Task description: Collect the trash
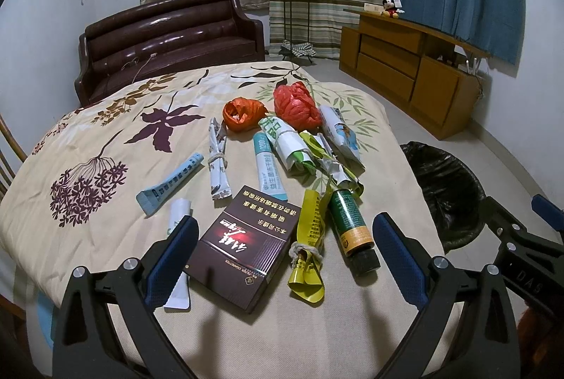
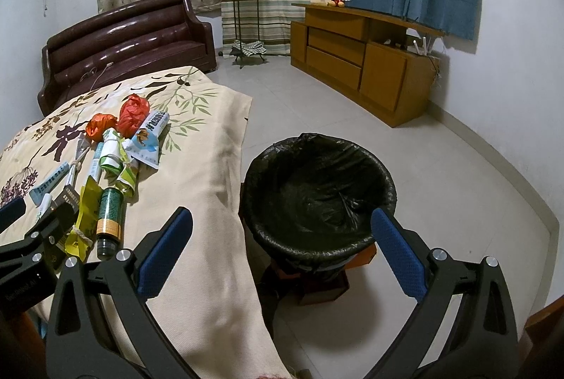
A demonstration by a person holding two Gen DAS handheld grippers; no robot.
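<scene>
Trash lies on a table with a floral cloth (image 1: 105, 118). A dark cigarette box (image 1: 243, 245) sits nearest, between the open jaws of my left gripper (image 1: 282, 248). Beside it lie a yellow tied wrapper (image 1: 306, 245), a green bottle (image 1: 352, 231), a blue tube (image 1: 169, 185), a white-teal tube (image 1: 268, 164), rolled paper packets (image 1: 306, 146) and two red bag wads (image 1: 296, 104). My right gripper (image 2: 282, 252) is open and empty, off the table's right edge, over a bin with a black liner (image 2: 317, 192). The bin also shows in the left wrist view (image 1: 447, 188).
A brown leather sofa (image 1: 169, 37) stands behind the table. A wooden cabinet (image 2: 363, 58) lines the right wall, with a plant stand (image 2: 245, 12) beside the curtains. Tiled floor (image 2: 458, 203) surrounds the bin. A wooden chair back (image 1: 7, 164) is at the table's left.
</scene>
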